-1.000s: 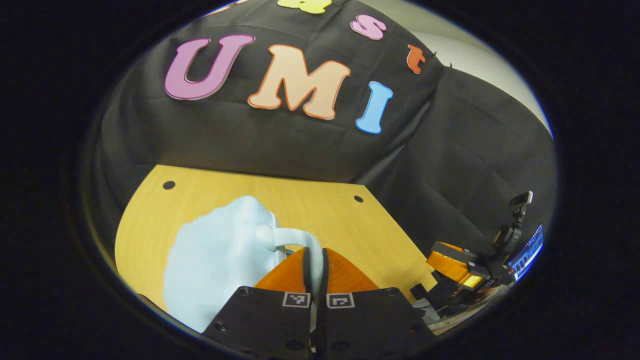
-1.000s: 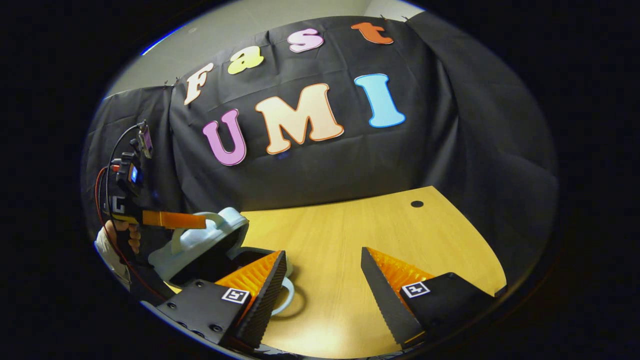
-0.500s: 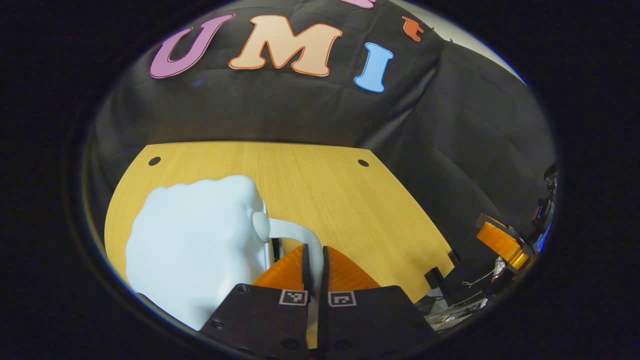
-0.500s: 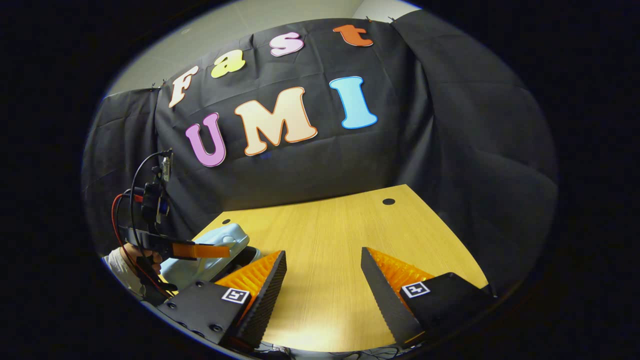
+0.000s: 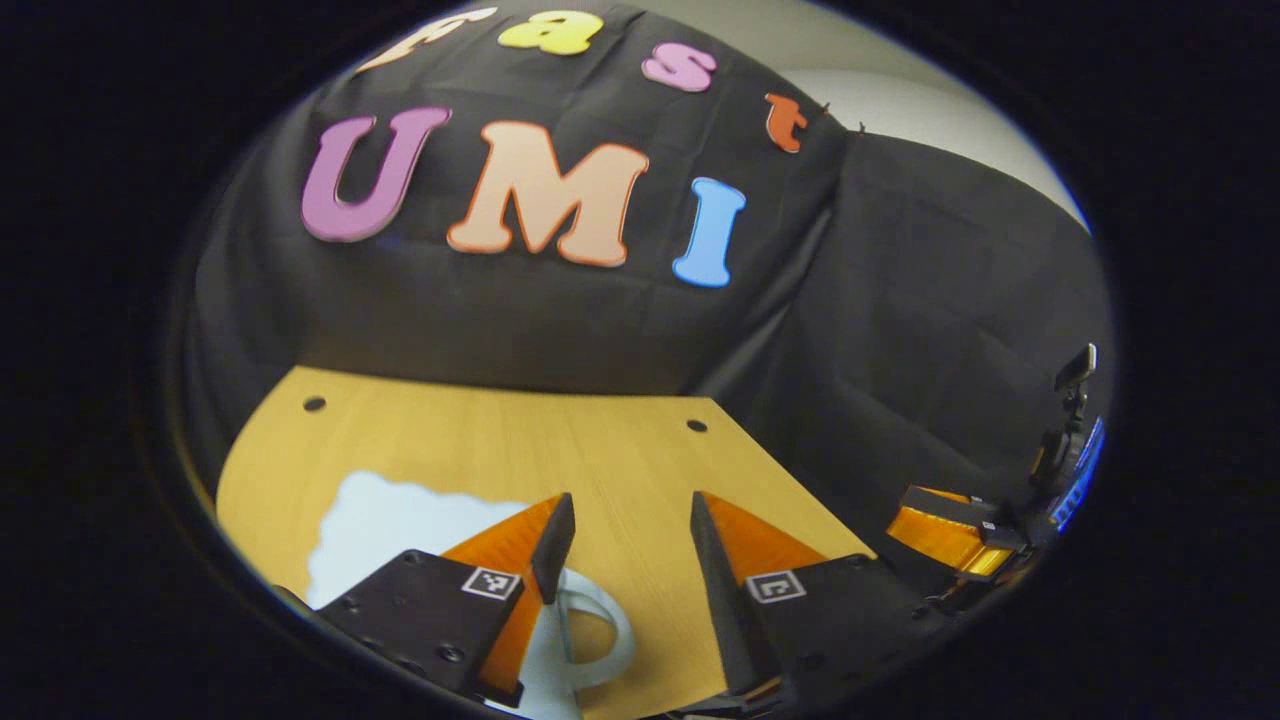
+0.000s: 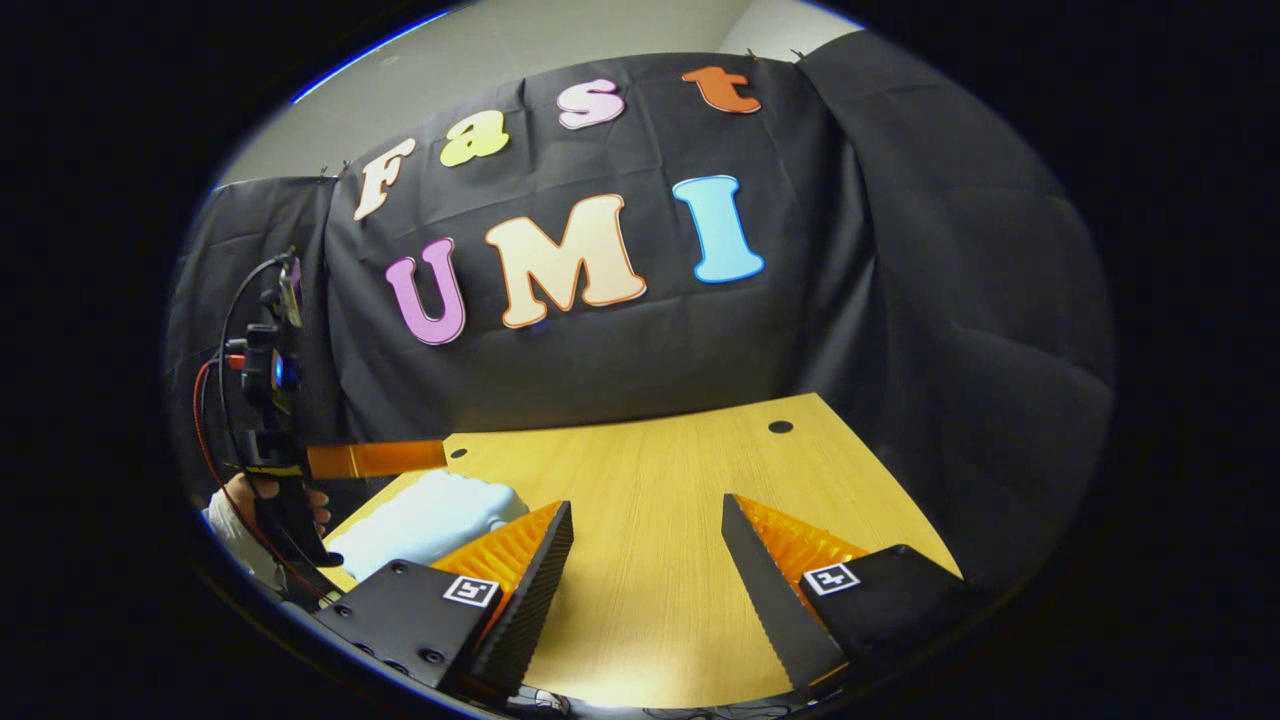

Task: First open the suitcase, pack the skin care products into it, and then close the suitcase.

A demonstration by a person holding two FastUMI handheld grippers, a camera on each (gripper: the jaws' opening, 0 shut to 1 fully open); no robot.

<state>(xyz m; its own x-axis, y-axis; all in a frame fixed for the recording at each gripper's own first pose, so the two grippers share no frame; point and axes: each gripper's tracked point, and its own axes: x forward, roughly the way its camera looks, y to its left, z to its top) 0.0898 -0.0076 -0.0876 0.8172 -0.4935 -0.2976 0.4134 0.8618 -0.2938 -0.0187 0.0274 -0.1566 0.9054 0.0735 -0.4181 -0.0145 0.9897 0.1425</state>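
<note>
Black cloth backs a yellow wood tabletop (image 5: 640,460). The pale blue suitcase (image 5: 400,525) lies shut at its near left, handle (image 5: 600,645) toward you. Your left tool (image 5: 622,530) is spread, holding nothing; right tool (image 6: 645,545) is likewise open. Judged closed: check the lid seats flush before you withdraw.

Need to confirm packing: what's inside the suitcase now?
Can't tell: the pale-blue suitcase lies shut on the table, lid hiding its inside. The left gripper is open above its handle.
</note>
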